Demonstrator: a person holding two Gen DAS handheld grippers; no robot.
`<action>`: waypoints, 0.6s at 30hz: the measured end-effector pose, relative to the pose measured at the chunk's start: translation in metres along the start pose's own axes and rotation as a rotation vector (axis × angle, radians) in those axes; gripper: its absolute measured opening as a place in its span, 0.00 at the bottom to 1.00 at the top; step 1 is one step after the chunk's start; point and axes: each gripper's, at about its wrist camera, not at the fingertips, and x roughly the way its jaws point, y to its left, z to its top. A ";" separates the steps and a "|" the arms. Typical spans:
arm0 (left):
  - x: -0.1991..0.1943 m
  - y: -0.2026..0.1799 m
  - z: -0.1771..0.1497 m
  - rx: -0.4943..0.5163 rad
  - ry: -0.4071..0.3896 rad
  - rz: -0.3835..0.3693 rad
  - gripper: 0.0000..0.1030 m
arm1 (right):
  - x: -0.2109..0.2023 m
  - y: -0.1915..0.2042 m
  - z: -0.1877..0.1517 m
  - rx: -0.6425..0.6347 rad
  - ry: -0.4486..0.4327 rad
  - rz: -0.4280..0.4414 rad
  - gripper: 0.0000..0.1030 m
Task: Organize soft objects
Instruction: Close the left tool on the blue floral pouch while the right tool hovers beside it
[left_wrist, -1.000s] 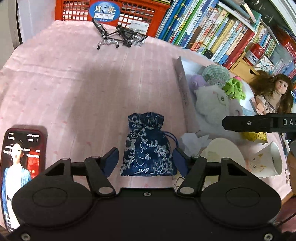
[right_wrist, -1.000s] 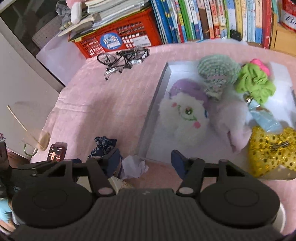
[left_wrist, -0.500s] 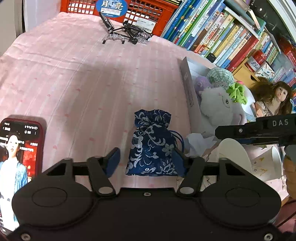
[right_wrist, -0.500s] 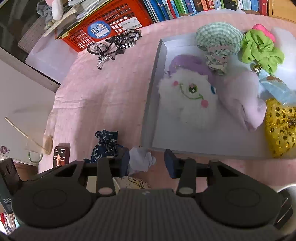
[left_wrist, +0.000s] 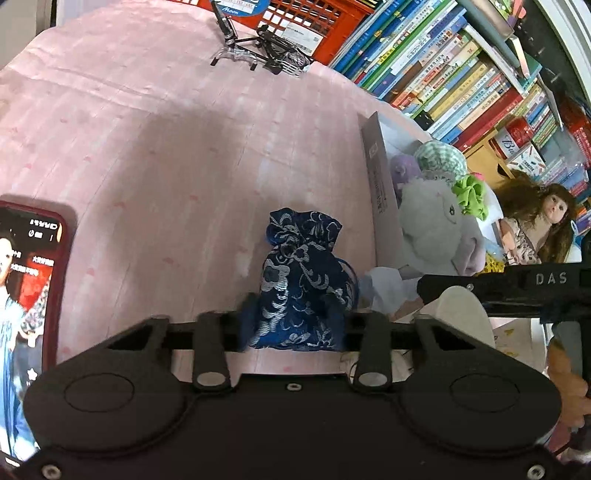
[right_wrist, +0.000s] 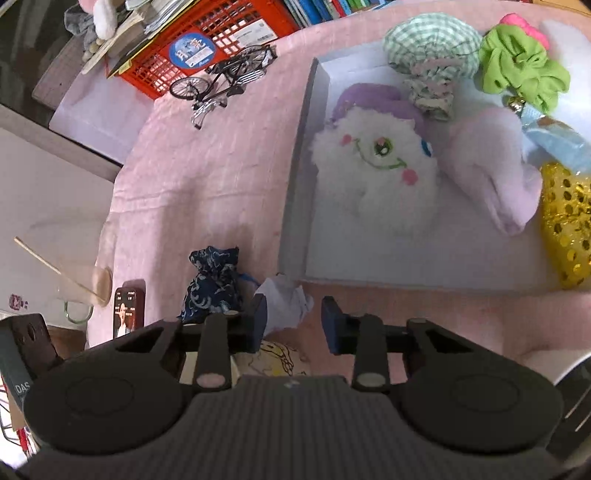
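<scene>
A dark blue drawstring pouch with silver flowers (left_wrist: 303, 280) stands on the pink cloth; it also shows in the right wrist view (right_wrist: 214, 284). My left gripper (left_wrist: 293, 319) has closed on the pouch's lower sides, its blurred blue pads pressing it. The grey tray (right_wrist: 295, 177) holds a white plush face (right_wrist: 376, 173), a lilac plush (right_wrist: 495, 173), a green checked cap (right_wrist: 428, 51), a green scrunchie (right_wrist: 521, 70) and a gold sequin purse (right_wrist: 569, 229). My right gripper (right_wrist: 293, 325) is open and empty, above a crumpled white tissue (right_wrist: 286, 302).
A red-cased phone (left_wrist: 26, 314) lies left of the pouch. A model bicycle (right_wrist: 225, 75) and a red crate (right_wrist: 207, 40) stand at the back, books (left_wrist: 461, 77) beyond. A doll (left_wrist: 535, 229) and a paper cup (left_wrist: 465, 314) sit right. A glass (right_wrist: 85, 288) stands by the table edge.
My left gripper has moved forward and its fingers have closed in onto the blue pouch. My right gripper has drawn back and risen, and its fingers stand closer together.
</scene>
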 end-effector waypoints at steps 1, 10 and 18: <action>-0.002 0.001 0.000 -0.001 -0.004 -0.003 0.23 | 0.001 0.000 0.000 -0.002 -0.002 0.002 0.37; -0.014 -0.010 0.001 0.071 -0.052 0.029 0.14 | 0.017 -0.005 0.000 0.040 0.015 0.007 0.16; -0.027 -0.011 0.007 0.080 -0.098 0.038 0.13 | -0.006 0.007 -0.001 -0.037 -0.050 0.008 0.10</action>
